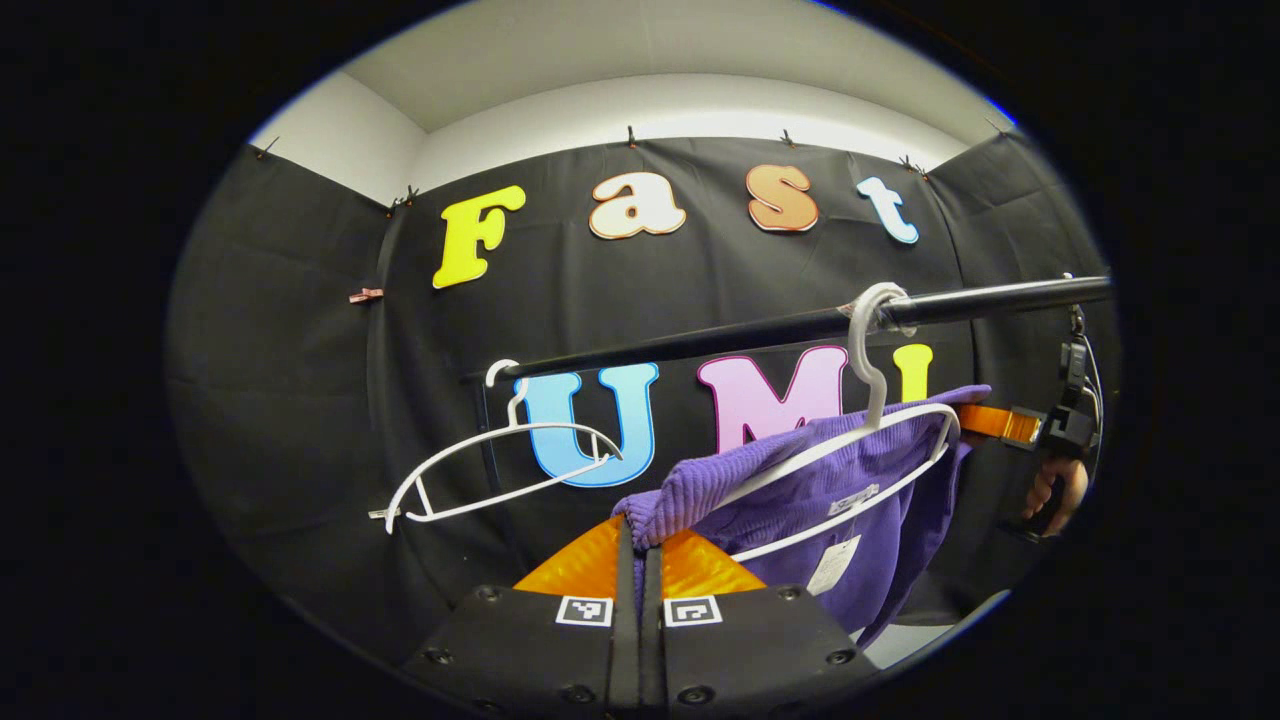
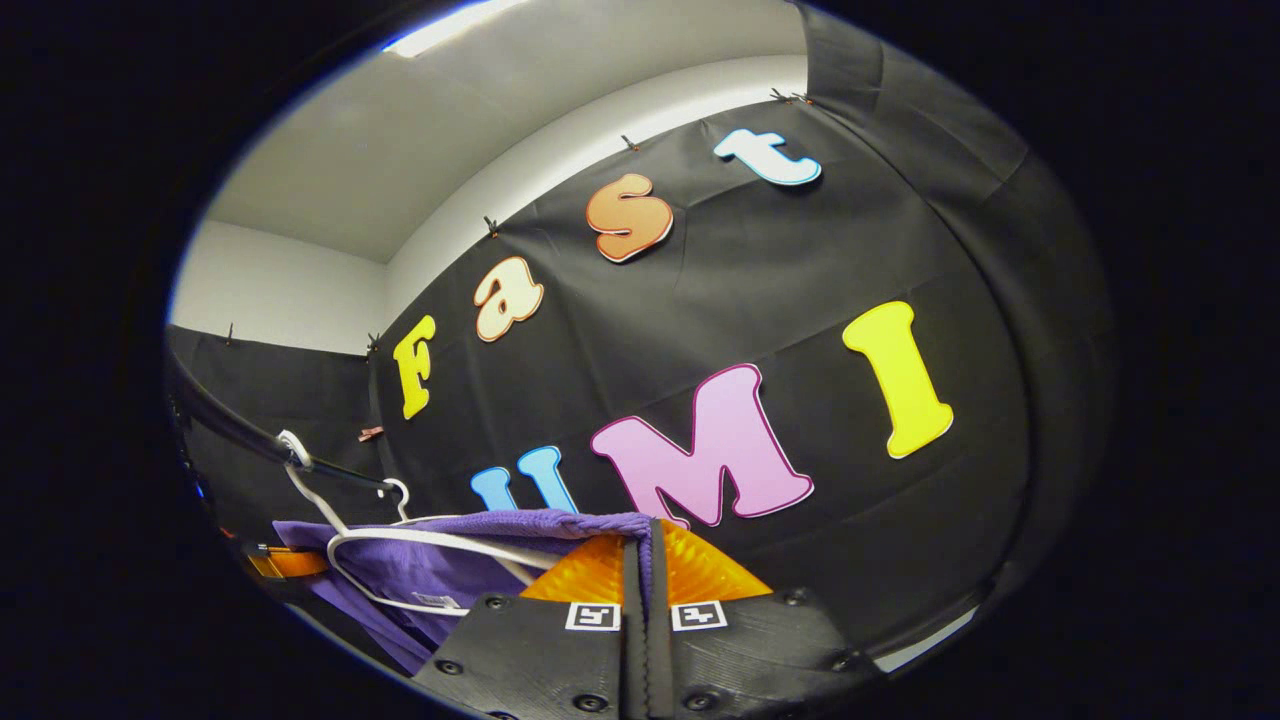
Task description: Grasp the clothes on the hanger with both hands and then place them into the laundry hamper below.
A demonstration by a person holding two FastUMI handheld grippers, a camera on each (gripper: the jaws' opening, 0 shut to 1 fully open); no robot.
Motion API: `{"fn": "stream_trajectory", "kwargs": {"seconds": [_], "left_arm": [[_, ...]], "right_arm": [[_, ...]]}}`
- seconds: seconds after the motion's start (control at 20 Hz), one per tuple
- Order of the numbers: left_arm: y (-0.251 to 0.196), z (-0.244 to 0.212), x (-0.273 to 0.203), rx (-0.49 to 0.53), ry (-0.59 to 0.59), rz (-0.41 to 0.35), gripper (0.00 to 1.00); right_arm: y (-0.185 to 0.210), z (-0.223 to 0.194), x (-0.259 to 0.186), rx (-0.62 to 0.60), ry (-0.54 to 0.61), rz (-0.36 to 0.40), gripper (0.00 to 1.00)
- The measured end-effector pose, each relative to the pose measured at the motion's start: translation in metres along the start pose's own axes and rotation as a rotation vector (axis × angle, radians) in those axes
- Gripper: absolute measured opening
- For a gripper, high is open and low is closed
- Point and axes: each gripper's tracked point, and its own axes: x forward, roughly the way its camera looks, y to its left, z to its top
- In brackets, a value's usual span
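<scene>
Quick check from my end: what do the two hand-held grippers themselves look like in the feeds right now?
Each hand-held gripper, left and right, has a black body studded with screws and two square black-and-white markers near the fingers. In the left gripper view, the right one shows farther off as a black block with a dangling cable, held by a bare hand.

Even overhead light, sharp focus, strong fisheye bending at edges.

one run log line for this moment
left gripper: shut on purple knit garment | right gripper: shut on it | white plastic hanger: on black rail

Two hangers hang on the rail (image 1: 760,330). The bare hanger (image 1: 500,470) is left. The garment (image 1: 830,500) drapes the right hanger (image 1: 870,430).
</scene>
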Motion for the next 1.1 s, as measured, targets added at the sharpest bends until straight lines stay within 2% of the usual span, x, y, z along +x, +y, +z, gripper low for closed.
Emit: {"fn": "stream_trajectory", "kwargs": {"seconds": [0.1,0.3,0.35,0.45,0.65,0.8,0.95,1.1], "left_arm": [[0.001,-0.005,0.001,0.027,0.015,-0.001,0.05],[0.007,-0.001,-0.002,0.0,0.006,-0.01,0.05],[0.01,0.001,-0.002,-0.006,0.008,-0.015,0.05],[0.011,0.001,-0.002,-0.004,0.026,-0.034,0.03],[0.011,0.001,-0.004,0.016,0.048,-0.048,0.05],[0.01,0.002,-0.001,0.028,0.046,-0.05,0.05],[0.02,-0.004,0.013,0.029,0.06,-0.04,0.05],[0.025,-0.012,0.017,-0.012,0.075,-0.06,0.05]], "right_arm": [[-0.002,-0.009,0.009,0.015,0.024,0.012,0.04],[-0.003,-0.031,0.016,0.078,0.068,0.033,0.04],[-0.003,-0.034,0.018,0.087,0.073,0.042,0.07],[-0.004,-0.036,0.027,0.061,0.09,0.048,0.04],[0.007,-0.007,0.043,0.003,0.047,0.088,0.04],[0.002,-0.004,0.047,-0.019,0.046,0.095,0.04],[-0.01,-0.019,0.045,0.011,0.081,0.103,0.04],[-0.024,-0.038,0.041,0.166,0.126,0.101,0.04]]}}
